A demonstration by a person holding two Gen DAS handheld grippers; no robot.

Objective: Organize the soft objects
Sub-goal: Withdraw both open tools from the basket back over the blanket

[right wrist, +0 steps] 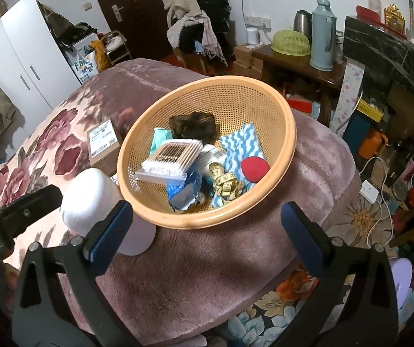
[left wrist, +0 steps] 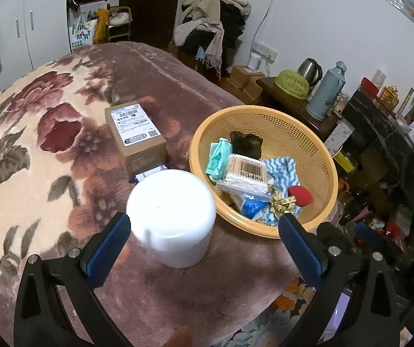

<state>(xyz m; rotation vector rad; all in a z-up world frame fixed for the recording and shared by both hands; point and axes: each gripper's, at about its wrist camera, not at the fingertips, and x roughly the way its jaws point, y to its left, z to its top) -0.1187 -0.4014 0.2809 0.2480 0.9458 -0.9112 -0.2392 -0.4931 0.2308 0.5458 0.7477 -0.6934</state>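
Note:
An orange mesh basket (left wrist: 320, 156) (right wrist: 265, 98) sits on the plush bed cover. It holds a cotton-swab box (left wrist: 244, 173) (right wrist: 172, 159), a teal cloth (left wrist: 218, 156), a blue-white wavy cloth (right wrist: 241, 144), a red sponge (left wrist: 301, 195) (right wrist: 254, 167), a yellow tape measure (right wrist: 227, 182), a dark net pouch (right wrist: 192, 125) and a blue packet (right wrist: 183, 188). A white cylindrical tub (left wrist: 172, 217) (right wrist: 88, 199) stands left of the basket. My left gripper (left wrist: 204, 231) is open, jaws wide apart, just behind the tub. My right gripper (right wrist: 207, 217) is open before the basket's near rim.
A cardboard box (left wrist: 137, 138) (right wrist: 102, 144) lies on the bed beyond the tub. The bed edge drops to a floral rug (right wrist: 360, 219) on the right. A side table with a thermos (right wrist: 322, 34), kettle and green cover stands behind. A clothes pile (left wrist: 212, 20) sits at the back.

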